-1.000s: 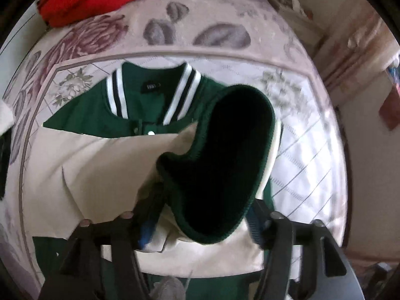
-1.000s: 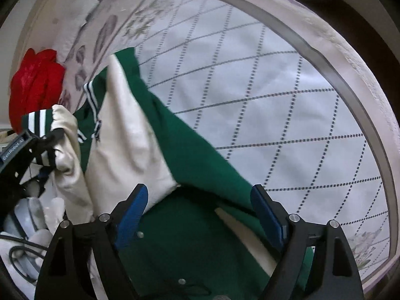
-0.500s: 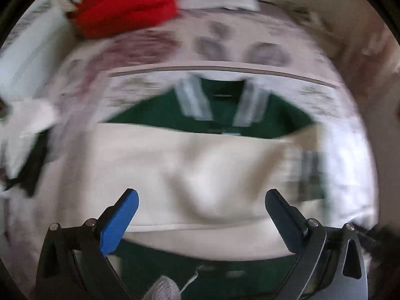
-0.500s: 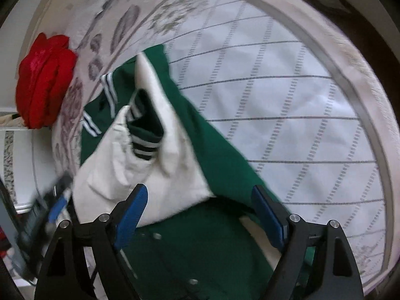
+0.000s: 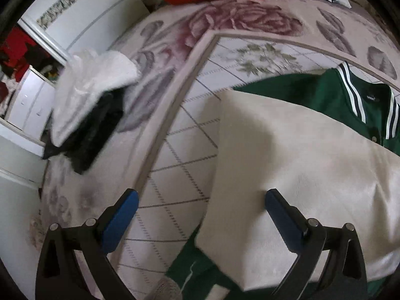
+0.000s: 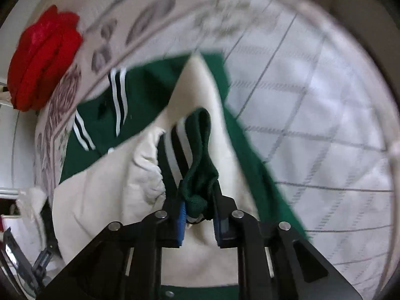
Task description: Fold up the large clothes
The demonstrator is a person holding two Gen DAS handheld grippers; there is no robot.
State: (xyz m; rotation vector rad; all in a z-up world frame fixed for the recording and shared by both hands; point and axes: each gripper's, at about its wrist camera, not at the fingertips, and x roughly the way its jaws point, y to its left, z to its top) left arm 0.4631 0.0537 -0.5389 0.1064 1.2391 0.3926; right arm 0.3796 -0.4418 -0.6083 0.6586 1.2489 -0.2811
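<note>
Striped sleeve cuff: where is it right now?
In the right wrist view the striped sleeve cuff sits low and centre, pinched in the closing right claw, above the cream sleeves folded across the green jacket, right of the striped collar.

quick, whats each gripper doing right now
left gripper: open, nothing between its jaws, above the cream sleeve.
right gripper: jaws closing on the green striped cuff.

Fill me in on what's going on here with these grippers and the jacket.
A person with two handheld grippers is folding a green and cream jacket spread on a patterned bedspread. The right gripper is closing on the ribbed green sleeve cuff, the cuff between its pads. The left gripper hangs wide open, empty, over the jacket's cream edge.
</note>
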